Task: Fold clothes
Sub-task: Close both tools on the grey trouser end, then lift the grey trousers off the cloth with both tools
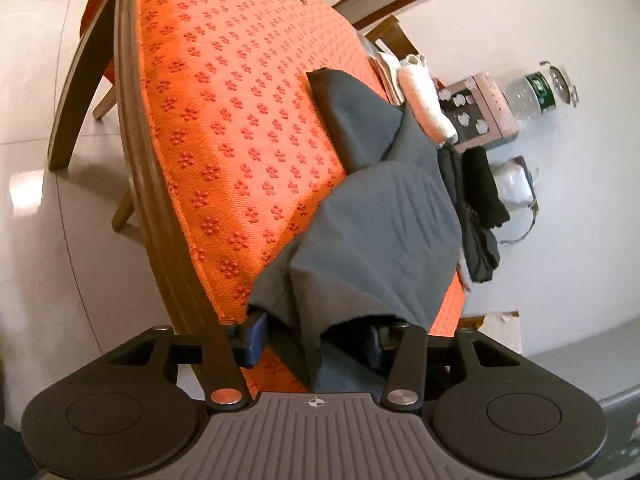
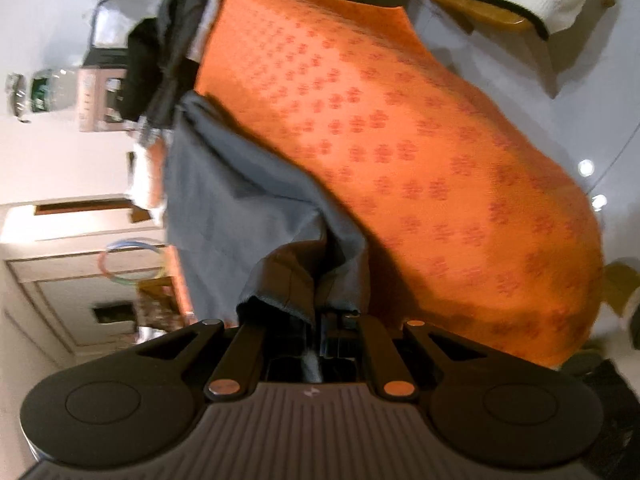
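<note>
A grey garment [image 1: 380, 220] lies partly folded on the orange patterned tablecloth [image 1: 224, 120]. Its near edge drapes over my left gripper [image 1: 316, 336], whose blue pads [image 1: 256, 336] stand wide apart with the cloth lying loose between them. In the right wrist view the same grey garment [image 2: 240, 208] hangs from my right gripper [image 2: 320, 328], whose fingers are close together on its hem, lifted beside the orange tablecloth [image 2: 400, 140]. The view is blurred.
Folded dark clothes [image 1: 480, 208] and a rolled white cloth [image 1: 424, 100] sit at the table's far side, beside a pink box [image 1: 480, 112] and a water bottle [image 1: 532, 92]. The wooden table edge [image 1: 140, 184] and chairs [image 1: 80, 92] stand left.
</note>
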A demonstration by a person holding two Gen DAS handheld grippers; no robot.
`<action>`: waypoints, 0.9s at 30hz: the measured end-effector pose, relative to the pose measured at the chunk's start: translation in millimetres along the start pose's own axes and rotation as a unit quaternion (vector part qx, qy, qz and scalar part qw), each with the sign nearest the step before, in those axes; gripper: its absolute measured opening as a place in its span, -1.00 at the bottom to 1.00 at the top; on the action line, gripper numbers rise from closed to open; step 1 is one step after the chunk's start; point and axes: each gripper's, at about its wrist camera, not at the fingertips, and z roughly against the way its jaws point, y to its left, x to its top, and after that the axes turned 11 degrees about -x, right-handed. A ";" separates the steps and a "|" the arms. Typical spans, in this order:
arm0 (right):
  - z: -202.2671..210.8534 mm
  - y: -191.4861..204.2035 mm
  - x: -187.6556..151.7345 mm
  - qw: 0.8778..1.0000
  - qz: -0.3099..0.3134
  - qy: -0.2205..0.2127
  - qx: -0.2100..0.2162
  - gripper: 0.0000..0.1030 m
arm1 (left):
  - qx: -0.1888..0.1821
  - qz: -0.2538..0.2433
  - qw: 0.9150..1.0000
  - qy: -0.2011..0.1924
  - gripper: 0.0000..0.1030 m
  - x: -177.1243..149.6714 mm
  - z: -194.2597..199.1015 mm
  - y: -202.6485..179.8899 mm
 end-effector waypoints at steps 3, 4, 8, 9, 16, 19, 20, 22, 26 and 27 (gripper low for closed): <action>13.9 1.4 -2.5 1.000 -0.012 0.000 0.016 -0.88 | -0.026 0.008 0.999 -0.020 -0.20 -0.3 8.6 -7.6; 18.1 1.0 -2.8 1.000 -0.018 0.000 0.021 -0.88 | -0.035 0.007 0.999 -0.023 -0.20 -0.1 9.1 -11.3; 30.2 -0.8 -1.8 0.999 -0.028 -0.006 0.029 -0.88 | -0.045 0.029 0.999 0.005 -0.20 -8.5 -6.2 -8.5; 32.2 0.1 -0.8 0.999 -0.026 -0.008 0.030 -0.88 | -0.046 0.039 0.998 0.008 -0.20 -10.8 -10.2 -5.8; 37.5 -2.1 2.7 0.999 -0.020 -0.013 0.027 -0.88 | -0.038 0.044 0.998 -0.012 -0.28 -10.7 -34.2 -1.8; 33.4 -9.3 4.0 0.999 -0.020 -0.021 0.021 -0.88 | -0.018 0.010 1.000 -0.010 -0.60 -10.6 -34.3 -3.3; 30.4 -13.2 5.0 0.999 -0.019 -0.026 0.016 -0.87 | -0.012 -0.004 1.000 -0.009 -0.65 -10.2 -31.6 -3.5; 21.8 -21.6 4.8 0.999 -0.018 -0.026 0.009 -0.86 | -0.001 -0.028 1.000 -0.009 -0.71 -9.1 -26.0 -4.0; 2.6 -38.5 -3.8 0.999 -0.030 -0.030 -0.002 -0.72 | 0.023 -0.074 0.997 -0.004 -0.78 -4.4 -15.0 -9.3; -2.7 -41.6 -5.9 0.999 -0.035 -0.032 -0.002 -0.68 | 0.026 -0.086 0.996 -0.001 -0.78 -3.1 -12.5 -12.4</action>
